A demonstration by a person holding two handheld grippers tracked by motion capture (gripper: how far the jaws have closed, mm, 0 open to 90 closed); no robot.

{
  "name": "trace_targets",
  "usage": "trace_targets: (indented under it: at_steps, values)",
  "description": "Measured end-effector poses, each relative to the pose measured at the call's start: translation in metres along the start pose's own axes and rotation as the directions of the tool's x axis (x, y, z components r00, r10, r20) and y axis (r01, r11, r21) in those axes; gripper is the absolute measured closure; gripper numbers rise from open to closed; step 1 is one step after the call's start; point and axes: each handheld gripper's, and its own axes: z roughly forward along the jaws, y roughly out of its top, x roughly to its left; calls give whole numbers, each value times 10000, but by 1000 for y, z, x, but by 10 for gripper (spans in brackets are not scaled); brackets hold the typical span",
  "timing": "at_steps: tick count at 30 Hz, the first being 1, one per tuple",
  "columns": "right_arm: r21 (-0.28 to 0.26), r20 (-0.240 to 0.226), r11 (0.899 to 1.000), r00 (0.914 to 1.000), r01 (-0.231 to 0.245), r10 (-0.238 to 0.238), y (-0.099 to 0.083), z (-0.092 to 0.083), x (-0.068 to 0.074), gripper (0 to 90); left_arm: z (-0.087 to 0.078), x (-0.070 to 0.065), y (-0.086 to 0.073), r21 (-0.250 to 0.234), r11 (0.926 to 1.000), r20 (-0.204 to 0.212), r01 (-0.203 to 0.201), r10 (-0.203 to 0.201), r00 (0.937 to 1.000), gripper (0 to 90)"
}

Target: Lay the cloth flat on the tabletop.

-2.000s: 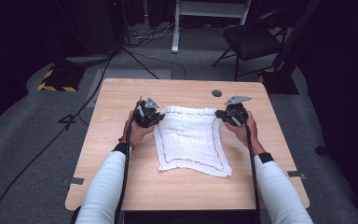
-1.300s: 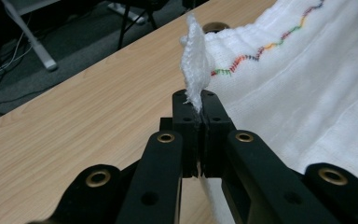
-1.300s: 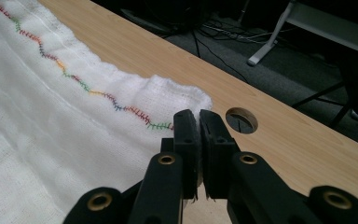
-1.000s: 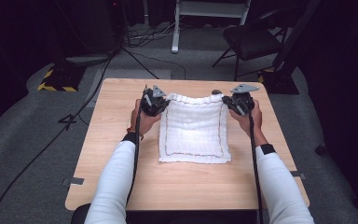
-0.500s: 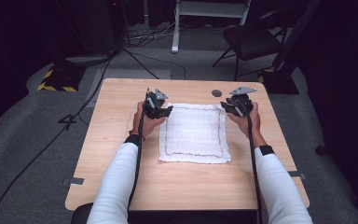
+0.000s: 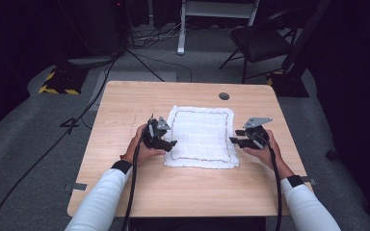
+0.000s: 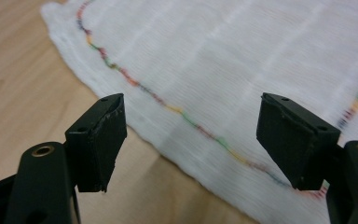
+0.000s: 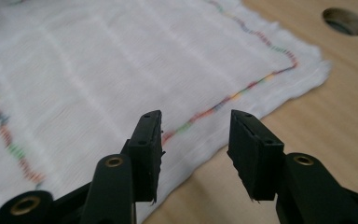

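A white, loosely woven rectangular cloth with a multicoloured stitched border [image 6: 202,135] lies flat at the centre of the pale wooden worktop [image 6: 125,106]. The left gripper [image 6: 166,142] and right gripper [image 6: 238,137] flank its side edges; both pairs of jaws have just been opening and hold nothing.

White sleeves [image 6: 108,185], black cuffs [image 6: 122,166]

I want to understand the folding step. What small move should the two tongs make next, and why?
Probably both should ease inward and down onto the side edges of the white cloth. The cloth lies flat, and the left tongs and right tongs stand open beside its edges, holding nothing, jaws just opened.
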Motion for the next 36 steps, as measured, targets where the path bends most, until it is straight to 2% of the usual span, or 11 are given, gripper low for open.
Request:
trace_targets:
  at_steps: [5,8,9,10,13,16,26,29,31,33,36]
  values:
    - [441,-527,9982,9979,402,-379,-25,-9,23,514,-5,-17,-15,228,9996,400,-182,173,9991,234]
    - [777,-476,9941,9963,756,-721,-34,-13,32,506,-2,-22,-25,697,9970,586,-348,308,9978,234]
    - [889,-530,9929,9958,792,-747,-38,-14,34,506,-3,-22,-27,538,9983,792,-219,176,9967,258]
    - [899,-531,9928,9959,785,-739,-40,-14,35,517,-5,-22,-29,544,9983,1285,-226,154,9916,332]
    - [931,-531,9933,9966,683,-636,-45,-19,37,566,-7,-22,-32,520,9983,1698,-271,179,9853,390]
    - [1089,-535,9912,9961,757,-702,-49,-25,40,600,-11,-26,-35,480,9984,1760,-305,216,9842,456]
    - [1342,-74,9893,9984,568,-563,-70,-51,53,605,-21,-55,-42,519,9952,2183,-827,695,9734,432]
    - [1466,-77,9881,9989,470,-464,-73,-55,50,578,-24,-57,-42,637,9947,2075,-810,662,9760,351]
    - [1393,-6,9886,9984,569,-574,-74,-56,50,556,-28,-56,-42,442,9968,1821,-663,572,9816,294]
    - [1282,-8,9904,9987,507,-511,-74,-56,50,524,-33,-49,-40,134,9991,1496,-394,370,9881,258]
    - [736,-68,9962,9989,462,-458,-65,-56,51,484,-35,-35,-36,-265,9996,1319,38,-3,9913,236]
